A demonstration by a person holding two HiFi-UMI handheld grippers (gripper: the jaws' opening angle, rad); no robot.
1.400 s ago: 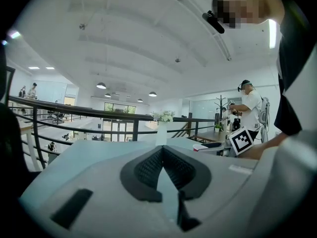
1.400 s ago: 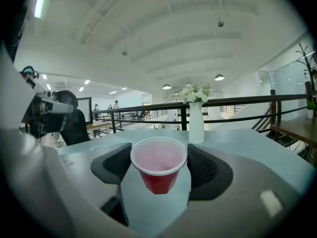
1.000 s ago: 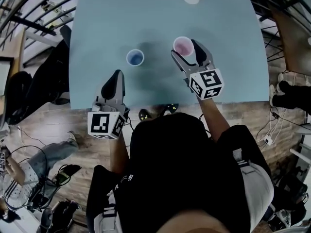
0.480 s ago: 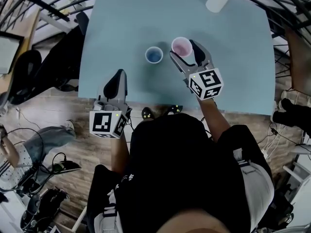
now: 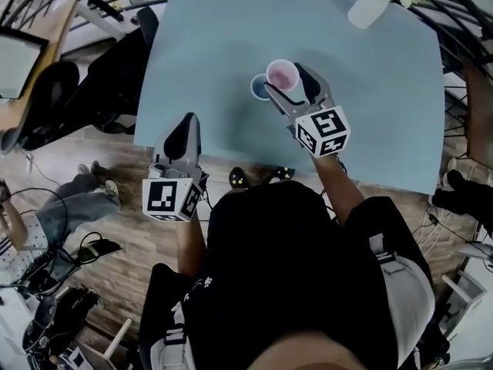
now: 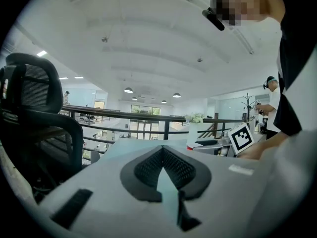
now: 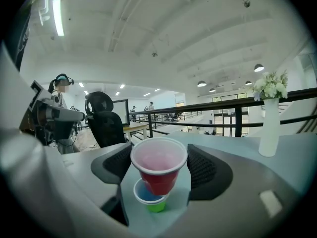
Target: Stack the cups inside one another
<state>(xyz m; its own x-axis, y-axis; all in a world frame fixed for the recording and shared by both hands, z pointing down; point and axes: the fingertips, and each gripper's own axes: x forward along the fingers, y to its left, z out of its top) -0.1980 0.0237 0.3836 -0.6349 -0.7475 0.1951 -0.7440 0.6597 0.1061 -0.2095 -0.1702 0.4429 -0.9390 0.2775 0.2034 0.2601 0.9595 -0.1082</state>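
Empty red cup (image 7: 158, 166) now hangs over small cup (image 7: 150, 199).

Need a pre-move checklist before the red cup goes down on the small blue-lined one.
1. Red plastic cup gripped in right tool: ok.
2. Red cup upright, mouth up: ok.
3. Small green cup with blue inside standing upright on light blue table: ok.
4. Red cup's base centred over the small cup: cannot tell; views show overlap, offset unclear.
5. Left tool shut, empty, away from both cups: ok.
6. White vase away from cups: ok.
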